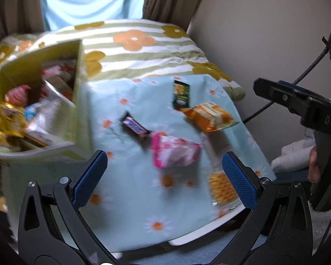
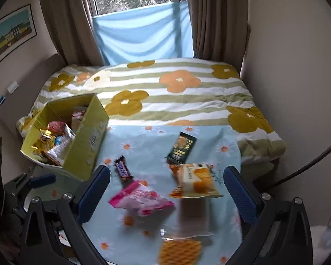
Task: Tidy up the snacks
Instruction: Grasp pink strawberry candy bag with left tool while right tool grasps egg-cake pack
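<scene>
Both my grippers hang above the table w/ the daisy cloth (image 2: 143,145), nothing in either. Left gripper (image 1: 164,177): jaws spread wide, blue pads (image 1: 89,181) apart, empty. Right gripper (image 2: 167,190): same, jaws wide open, holding nothing; from the left wrist view it shows at the right edge (image 1: 282,96), w/ my hand (image 1: 314,165) on its handle.

Snacks loose on the cloth, 5 of them:
- Snickers bar (image 2: 123,167), lying diagonal, nearest the box.
- pink packet (image 2: 141,198), just beside the bar's near end, approx. between my right fingers in that view.
- dark green packet (image 2: 182,148), farther back, towards the bed.
- orange-and-white bag (image 2: 194,182), just in front of the green one; can't tell if they touch.
- clear pack of waffle-pattern crackers (image 2: 183,240), closest to me, blurred.

Yellow-green cardboard box (image 2: 86,137) sits at the cloth's left side, open top, already w/ several snacks inside: a pink round thing (image 2: 56,125), gold wrappers (image 2: 44,141), a white packet (image 2: 61,148). Contents are blurred in the left wrist view (image 1: 61,114).

Behind the table: bed w/ striped flower duvet (image 2: 165,92), brown curtains (image 2: 70,19), blue cloth over the lower window (image 2: 143,37), framed picture (image 2: 10,35) on the left wall.
</scene>
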A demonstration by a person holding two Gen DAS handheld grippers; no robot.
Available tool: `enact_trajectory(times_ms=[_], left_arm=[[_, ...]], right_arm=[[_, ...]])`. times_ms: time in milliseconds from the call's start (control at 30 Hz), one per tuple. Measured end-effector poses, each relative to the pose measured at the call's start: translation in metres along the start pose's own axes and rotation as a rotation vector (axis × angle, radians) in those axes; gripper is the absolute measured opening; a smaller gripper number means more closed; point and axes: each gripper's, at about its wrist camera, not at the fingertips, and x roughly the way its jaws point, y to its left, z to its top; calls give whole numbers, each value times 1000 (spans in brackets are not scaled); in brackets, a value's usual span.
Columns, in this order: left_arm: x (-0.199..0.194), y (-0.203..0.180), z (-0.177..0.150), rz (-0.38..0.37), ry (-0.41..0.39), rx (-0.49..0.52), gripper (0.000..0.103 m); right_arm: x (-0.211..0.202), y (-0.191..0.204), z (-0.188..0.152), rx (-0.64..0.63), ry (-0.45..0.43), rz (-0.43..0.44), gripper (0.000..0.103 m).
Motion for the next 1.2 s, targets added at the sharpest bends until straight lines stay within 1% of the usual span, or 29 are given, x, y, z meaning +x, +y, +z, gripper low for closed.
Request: enact_trajectory(times_ms=[100,133,200,333,533,633,733,800,900,967,1067,1133,1167,1200], left_arm=[[20,-16,-6,5,32,-15,103],[28,-21,-7,9,50,-15,103],[42,-28,-9,14,81,-11,103],[82,-40,-12,43,155,25,103],[130,-34,-14,94,243,49,103],[152,-27,-12,82,288,29,103],[170,-25,-10,87,329,63,103],[178,-24,-8,88,347,78,102],[187,-18,-4,58,367,55,100],[194,-18,0,55,380,69,100],[203,-22,2,51,406,98,93],[209,-25,1,59,420,118,93],[210,-28,1,69,419,138,88],[210,-30,2,77,417,157,80]], right_arm=[[11,-13,0,-34,22,-7,102],[19,-18,0,-41,43,-10,102],[29,-26,-1,-37,67,2,102],[52,-34,-5,-22,121,23,102],[84,-40,-12,-10,203,24,102],[101,-44,-12,4,244,27,102],[118,-46,-13,10,281,23,102],[130,-47,-15,10,305,18,102],[146,-49,-19,12,340,18,102],[154,-50,-21,19,359,19,102],[167,-53,-22,30,384,18,102],[173,-54,-21,28,392,11,102],[175,-54,-20,27,396,8,102],[178,-54,-20,26,401,6,102]])
